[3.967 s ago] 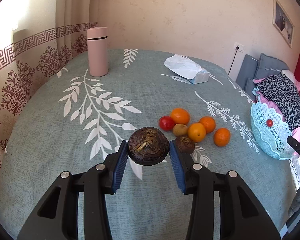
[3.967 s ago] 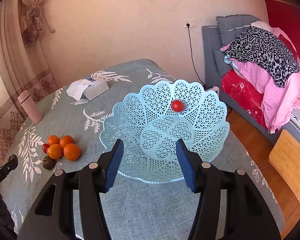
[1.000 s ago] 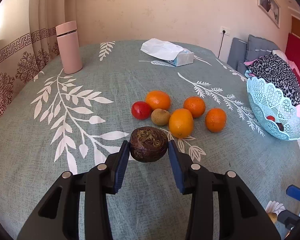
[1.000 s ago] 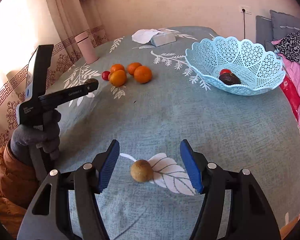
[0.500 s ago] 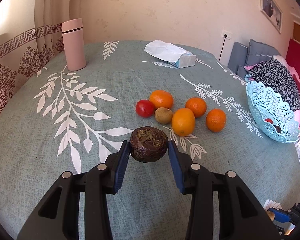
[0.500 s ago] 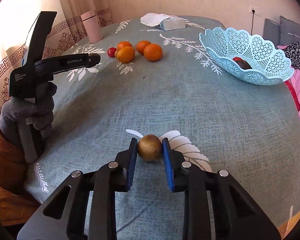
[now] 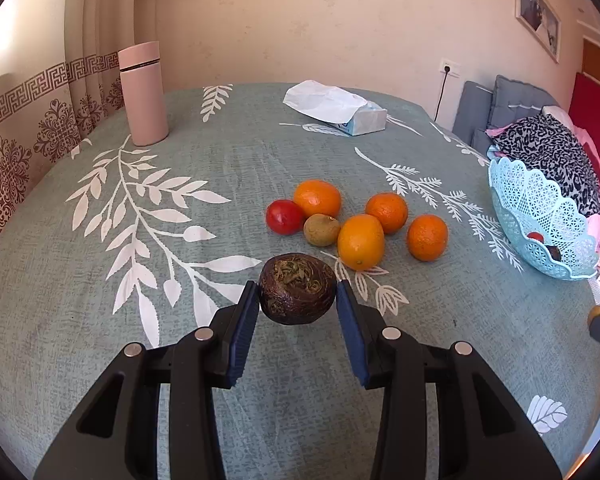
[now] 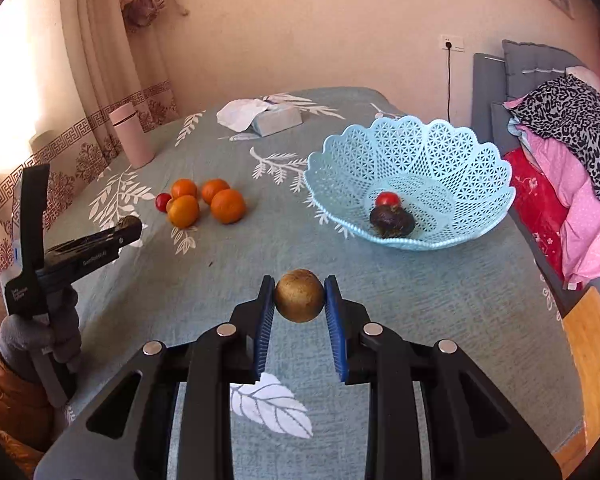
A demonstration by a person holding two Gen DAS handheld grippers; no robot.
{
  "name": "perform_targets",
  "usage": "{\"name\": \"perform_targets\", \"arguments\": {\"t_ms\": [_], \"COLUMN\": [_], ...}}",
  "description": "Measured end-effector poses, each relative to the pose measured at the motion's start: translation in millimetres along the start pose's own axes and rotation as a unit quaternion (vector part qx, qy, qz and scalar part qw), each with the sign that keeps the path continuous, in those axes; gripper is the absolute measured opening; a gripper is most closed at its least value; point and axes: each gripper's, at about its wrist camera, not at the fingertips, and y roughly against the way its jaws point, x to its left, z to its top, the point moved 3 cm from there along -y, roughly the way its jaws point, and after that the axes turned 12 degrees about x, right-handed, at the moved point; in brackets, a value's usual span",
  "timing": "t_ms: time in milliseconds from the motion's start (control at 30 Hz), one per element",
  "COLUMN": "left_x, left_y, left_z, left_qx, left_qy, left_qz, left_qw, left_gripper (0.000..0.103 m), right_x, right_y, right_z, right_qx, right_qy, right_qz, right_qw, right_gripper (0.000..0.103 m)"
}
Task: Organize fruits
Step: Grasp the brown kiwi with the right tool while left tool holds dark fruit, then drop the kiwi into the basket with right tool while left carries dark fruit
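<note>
Hand-held gripper on the left (image 7: 297, 312) is pinching a dark fruit (image 7: 297, 288) between its blue pads, holding it above the worktop (image 7: 180, 288). Right hand-held gripper (image 8: 299, 304) is squeezing a brown kiwi (image 8: 299, 295), jaws pressed tight on it, clear of the cloth. Over by the worktop's edge, the basket (image 8: 412, 160) is sitting with a second dark fruit (image 8: 392, 221) and a tomato (image 8: 388, 199) touching inside it. Mid-worktop, four oranges (image 7: 360, 242) are clustering with another kiwi (image 7: 321, 230) and a red tomato (image 7: 284, 217). A pink flask (image 7: 143, 94) and a tissue box (image 7: 336, 108) are standing at the far side. A gloved hand (image 8: 40, 340) is gripping the left tool's handle.
</note>
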Motion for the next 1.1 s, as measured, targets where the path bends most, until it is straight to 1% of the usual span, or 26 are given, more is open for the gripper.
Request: {"name": "perform_targets", "arguments": {"t_ms": [100, 233, 400, 533, 633, 800, 967, 1100], "left_x": [0, 1, 0, -2, -6, -16, -45, -76], "left_y": [-1, -2, -1, -1, 1, 1, 4, 10], "left_z": [0, 0, 0, 0, -1, 1, 9, 21], "left_qx": [0.002, 0.003, 0.003, 0.002, 0.0, 0.002, -0.004, -0.011], "left_qy": [0.001, 0.002, 0.0, -0.004, -0.009, -0.017, -0.049, -0.074], "left_qz": [0.0, 0.001, 0.004, 0.007, 0.01, 0.012, 0.004, -0.019], "left_qw": [1.0, 1.0, 1.0, 1.0, 0.9999, 0.9998, 0.9988, 0.997], "left_gripper": [0.041, 0.041, 0.041, 0.041, 0.041, 0.041, 0.041, 0.041], "right_x": [-16, -35, -62, -86, -97, -99, -105, -117], "right_y": [6, 8, 5, -9, -15, -10, 1, 9], "right_z": [17, 36, 49, 58, 57, 49, 43, 39], "right_qx": [-0.026, -0.049, -0.065, -0.061, -0.058, -0.071, -0.09, -0.103], "right_qy": [-0.019, -0.044, -0.078, -0.107, -0.129, -0.133, -0.144, -0.168], "right_qz": [-0.016, -0.035, -0.058, -0.074, -0.071, -0.07, -0.072, -0.079], "right_qw": [0.999, 0.997, 0.993, 0.99, 0.987, 0.986, 0.983, 0.977], "right_gripper": [0.026, 0.026, 0.026, 0.026, 0.031, 0.044, 0.045, 0.046]}}
